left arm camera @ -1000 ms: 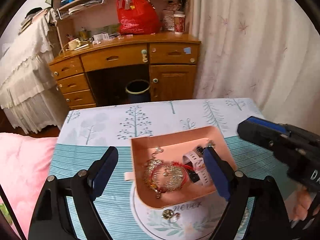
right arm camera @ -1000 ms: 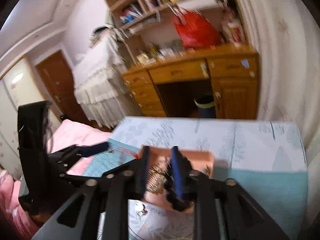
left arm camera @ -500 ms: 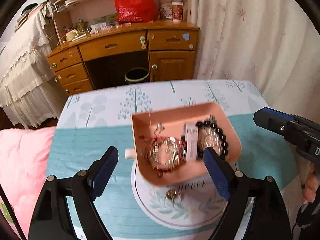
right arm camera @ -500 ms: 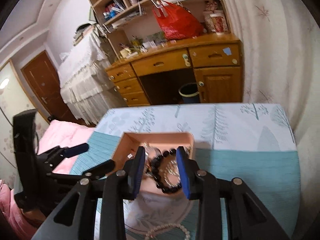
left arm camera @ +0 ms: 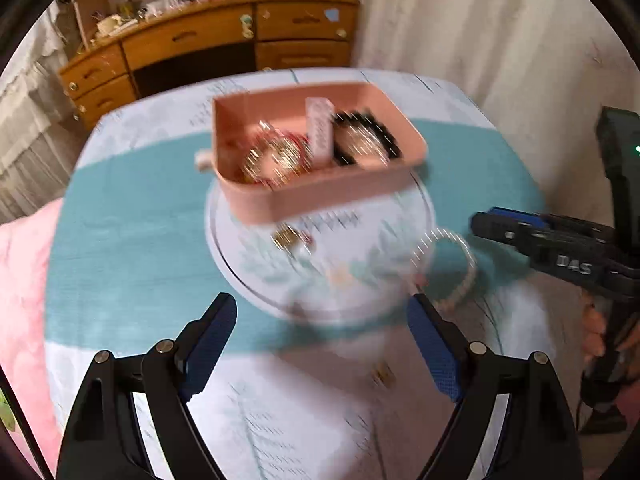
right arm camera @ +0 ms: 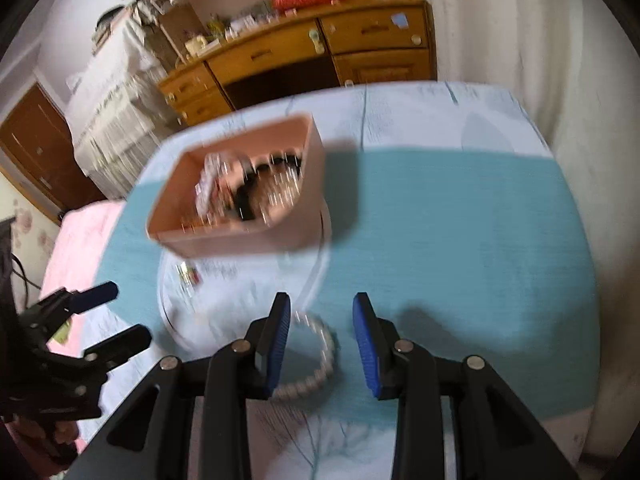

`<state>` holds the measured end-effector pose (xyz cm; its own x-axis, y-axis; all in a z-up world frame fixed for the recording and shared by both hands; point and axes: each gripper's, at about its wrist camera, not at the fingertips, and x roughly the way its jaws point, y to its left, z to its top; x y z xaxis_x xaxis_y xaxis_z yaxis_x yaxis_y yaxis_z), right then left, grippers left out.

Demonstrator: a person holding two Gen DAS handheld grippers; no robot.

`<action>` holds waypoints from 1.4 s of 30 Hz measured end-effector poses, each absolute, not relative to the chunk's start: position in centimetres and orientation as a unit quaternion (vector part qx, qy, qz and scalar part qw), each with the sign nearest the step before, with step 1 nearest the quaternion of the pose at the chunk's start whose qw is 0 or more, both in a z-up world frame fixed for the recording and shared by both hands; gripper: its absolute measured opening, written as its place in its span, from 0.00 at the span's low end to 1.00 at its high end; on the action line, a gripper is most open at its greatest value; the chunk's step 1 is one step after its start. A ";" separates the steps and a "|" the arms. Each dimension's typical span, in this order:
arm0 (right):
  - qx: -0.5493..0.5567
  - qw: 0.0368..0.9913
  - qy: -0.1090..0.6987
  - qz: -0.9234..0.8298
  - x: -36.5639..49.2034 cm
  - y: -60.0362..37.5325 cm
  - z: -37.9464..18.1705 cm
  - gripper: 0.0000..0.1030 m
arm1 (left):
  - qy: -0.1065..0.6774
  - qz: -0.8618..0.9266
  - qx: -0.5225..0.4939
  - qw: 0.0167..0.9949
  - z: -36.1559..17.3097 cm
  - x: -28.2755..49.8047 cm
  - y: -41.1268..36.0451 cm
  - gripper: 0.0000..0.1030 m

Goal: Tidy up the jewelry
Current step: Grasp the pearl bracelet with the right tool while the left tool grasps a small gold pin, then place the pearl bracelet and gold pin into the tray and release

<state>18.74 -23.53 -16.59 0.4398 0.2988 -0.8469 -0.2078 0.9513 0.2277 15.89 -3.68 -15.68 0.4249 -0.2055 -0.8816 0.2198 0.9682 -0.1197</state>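
A pink jewelry box [left arm camera: 320,184] [right arm camera: 240,236] sits on the far part of a round white plate [left arm camera: 248,276] [right arm camera: 176,320]. It holds a gold and red bracelet [left arm camera: 276,156], a white watch strap [left arm camera: 318,128] and a black bead bracelet [left arm camera: 364,140]. A small gold ring piece [left arm camera: 286,236] lies on the plate. A pearl bracelet [left arm camera: 456,272] [right arm camera: 316,360] lies at the plate's right edge. My left gripper [left arm camera: 322,344] is open and empty, near the table's front. My right gripper [right arm camera: 322,344] is open over the pearl bracelet.
The table has a teal and white tree-print cloth [right arm camera: 460,240]. A small gold item [left arm camera: 382,372] lies on the cloth near me. A pink bed cover [left arm camera: 24,280] is at the left. A wooden desk [left arm camera: 224,40] and curtain [left arm camera: 460,20] stand behind.
Both grippers have pulled back and tilted down, away from the pink box. The right gripper has opened wider and now hangs over the pearl bracelet. The frames are blurred by motion.
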 end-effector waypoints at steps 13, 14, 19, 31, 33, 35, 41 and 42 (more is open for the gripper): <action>0.017 0.846 0.517 0.128 16.2 -22.3 -18.4 0.31 | 0.566 -0.131 0.014 0.814 -19.2 12.8 -6.1 0.38; 0.015 0.848 0.515 0.124 16.3 -22.3 -18.4 0.31 | 0.565 -0.132 0.017 0.814 -19.3 12.8 -6.2 0.36; 0.007 0.849 0.513 0.128 16.9 -22.4 -18.6 0.09 | 0.556 -0.125 0.039 0.821 -19.5 12.9 -6.6 0.19; 0.043 0.849 0.498 0.172 17.5 -22.5 -16.6 0.07 | 0.569 -0.121 0.025 0.813 -19.0 14.7 -5.8 0.19; 0.039 0.853 0.489 0.180 17.7 -22.1 -15.4 0.07 | 0.567 -0.122 0.024 0.814 -18.4 15.3 -5.6 0.19; 0.040 0.857 0.477 0.191 18.0 -22.0 -14.2 0.07 | 0.561 -0.125 0.027 0.818 -17.6 16.0 -5.5 0.19; 0.045 0.872 0.436 0.220 18.8 -21.1 -10.4 0.07 | 0.531 -0.133 0.035 0.836 -13.7 18.2 -5.2 0.19; 0.044 0.875 0.428 0.224 19.0 -20.9 -9.7 0.07 | 0.526 -0.134 0.033 0.839 -13.0 18.7 -5.1 0.19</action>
<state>19.05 -20.94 -9.74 0.5339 0.4302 -0.7279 -0.3542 0.8955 0.2694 18.68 -5.07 -13.03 0.4103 -0.1906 -0.8918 0.2603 0.9617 -0.0858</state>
